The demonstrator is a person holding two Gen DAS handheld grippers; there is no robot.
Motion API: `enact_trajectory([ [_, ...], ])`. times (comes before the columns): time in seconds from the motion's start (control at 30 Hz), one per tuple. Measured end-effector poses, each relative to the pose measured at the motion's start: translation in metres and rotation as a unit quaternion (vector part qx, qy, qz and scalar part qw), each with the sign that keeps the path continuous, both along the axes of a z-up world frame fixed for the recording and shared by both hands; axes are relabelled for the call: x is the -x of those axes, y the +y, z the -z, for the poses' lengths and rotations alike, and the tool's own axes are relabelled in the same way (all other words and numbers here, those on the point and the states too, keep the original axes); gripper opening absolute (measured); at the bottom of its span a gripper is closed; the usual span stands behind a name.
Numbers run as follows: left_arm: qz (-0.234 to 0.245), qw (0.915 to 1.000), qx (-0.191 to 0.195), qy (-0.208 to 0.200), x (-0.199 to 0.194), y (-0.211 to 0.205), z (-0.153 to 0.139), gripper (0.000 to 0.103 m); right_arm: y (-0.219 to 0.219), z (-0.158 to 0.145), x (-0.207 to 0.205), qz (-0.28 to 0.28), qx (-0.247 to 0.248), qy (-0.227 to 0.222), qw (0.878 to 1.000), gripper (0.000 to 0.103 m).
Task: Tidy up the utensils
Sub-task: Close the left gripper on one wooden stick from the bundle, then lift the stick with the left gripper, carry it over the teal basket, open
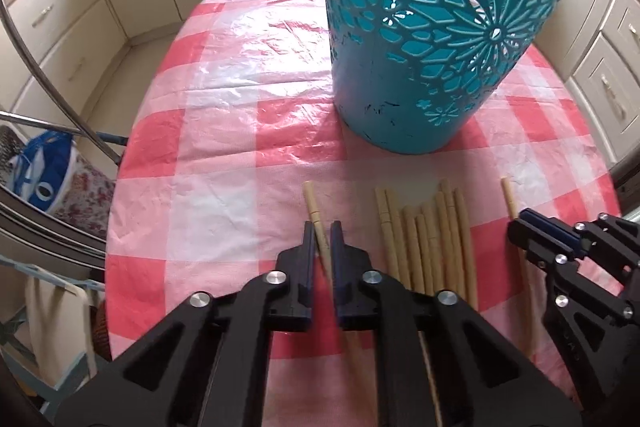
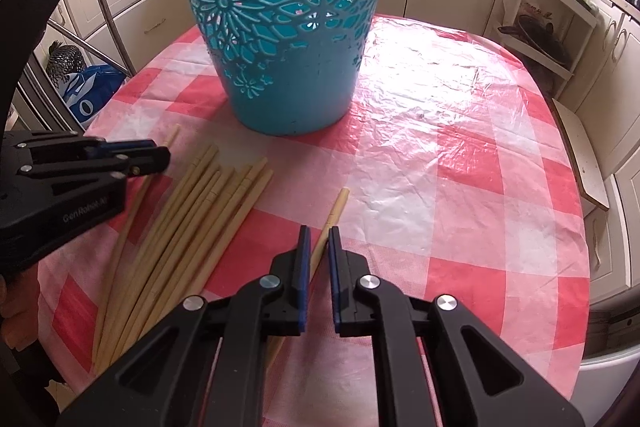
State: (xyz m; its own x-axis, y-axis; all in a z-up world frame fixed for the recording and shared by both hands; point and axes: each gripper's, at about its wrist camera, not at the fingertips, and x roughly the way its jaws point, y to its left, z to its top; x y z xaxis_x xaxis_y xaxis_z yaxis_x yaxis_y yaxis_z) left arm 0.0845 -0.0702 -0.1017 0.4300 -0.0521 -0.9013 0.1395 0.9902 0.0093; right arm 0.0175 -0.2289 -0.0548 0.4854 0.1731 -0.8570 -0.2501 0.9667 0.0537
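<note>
A tall teal cut-out holder [image 1: 432,27] [image 2: 280,27] stands upright on the red-and-white checked table [image 1: 224,131]. In front of it lie several pale wooden chopsticks in a loose bundle [image 1: 432,239] [image 2: 200,211]. My left gripper [image 1: 322,227] is shut on a single chopstick [image 1: 312,203] left of the bundle, and the right wrist view shows it [image 2: 160,157] with that stick's tip [image 2: 173,135] poking past it. My right gripper [image 2: 319,231] is shut on another lone chopstick [image 2: 338,205] right of the bundle. The left wrist view shows that gripper [image 1: 520,223] over its stick [image 1: 509,199].
Cream cabinets [image 1: 72,27] surround the table on all far sides. A blue bag [image 2: 86,95] and a curved metal frame [image 1: 52,95] stand off the table's left edge. An open shelf [image 2: 540,39] with dark pans is at the back right.
</note>
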Motion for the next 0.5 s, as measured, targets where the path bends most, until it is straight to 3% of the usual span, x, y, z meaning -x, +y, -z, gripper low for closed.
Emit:
enact_trajectory([
  [0.23, -0.019, 0.9975, 0.067, 0.011, 0.011, 0.025, -0.017, 0.005, 0.004, 0.0, 0.0, 0.003, -0.002, 0.0, 1.0, 0.009],
  [0.4, -0.031, 0.9906, 0.125, -0.047, 0.029, 0.048, -0.074, 0.005, 0.003, 0.001, 0.001, 0.009, -0.006, -0.001, 1.0, 0.009],
  [0.5, -0.021, 0.983, 0.146, -0.11, 0.038, 0.053, -0.125, 0.005, 0.004, 0.001, 0.001, 0.012, -0.007, -0.001, 1.0, 0.009],
])
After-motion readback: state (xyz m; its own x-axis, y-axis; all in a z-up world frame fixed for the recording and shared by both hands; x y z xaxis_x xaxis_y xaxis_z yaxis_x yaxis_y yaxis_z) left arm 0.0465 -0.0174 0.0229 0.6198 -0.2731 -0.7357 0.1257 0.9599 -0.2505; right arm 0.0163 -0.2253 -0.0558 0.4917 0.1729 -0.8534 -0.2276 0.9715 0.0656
